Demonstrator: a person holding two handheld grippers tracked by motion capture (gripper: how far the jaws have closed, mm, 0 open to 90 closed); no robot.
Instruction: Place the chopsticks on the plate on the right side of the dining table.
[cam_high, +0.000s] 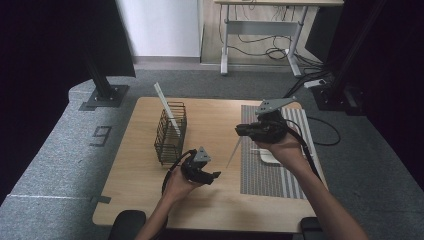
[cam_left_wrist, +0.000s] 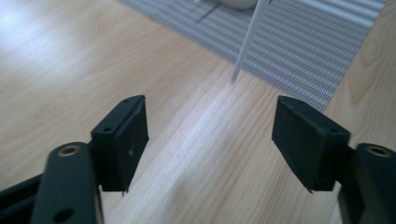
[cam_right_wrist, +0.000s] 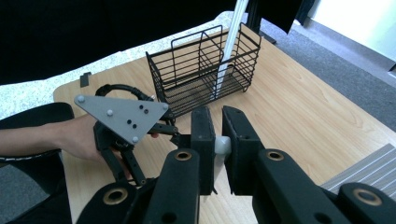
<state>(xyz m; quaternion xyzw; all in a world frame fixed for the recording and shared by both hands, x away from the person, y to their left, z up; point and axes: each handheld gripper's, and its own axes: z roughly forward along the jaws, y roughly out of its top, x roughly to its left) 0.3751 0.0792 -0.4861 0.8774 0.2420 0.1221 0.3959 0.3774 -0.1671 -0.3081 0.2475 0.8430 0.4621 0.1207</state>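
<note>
Our right gripper (cam_right_wrist: 218, 140) clamps a white stick (cam_high: 233, 153); our left gripper (cam_left_wrist: 210, 135) gapes empty, near the basket (cam_high: 170, 133).

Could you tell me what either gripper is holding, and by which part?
The right gripper is shut on a thin white stick at its upper end. The left gripper is open, holding nothing.

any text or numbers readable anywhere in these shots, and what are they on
"9": a dark numeral on the grey carpet, left of the wooden table; it could also be read as a 6 from the far side.
No readable text on the wire basket, the striped mat, the left tongs or the right tongs.
</note>
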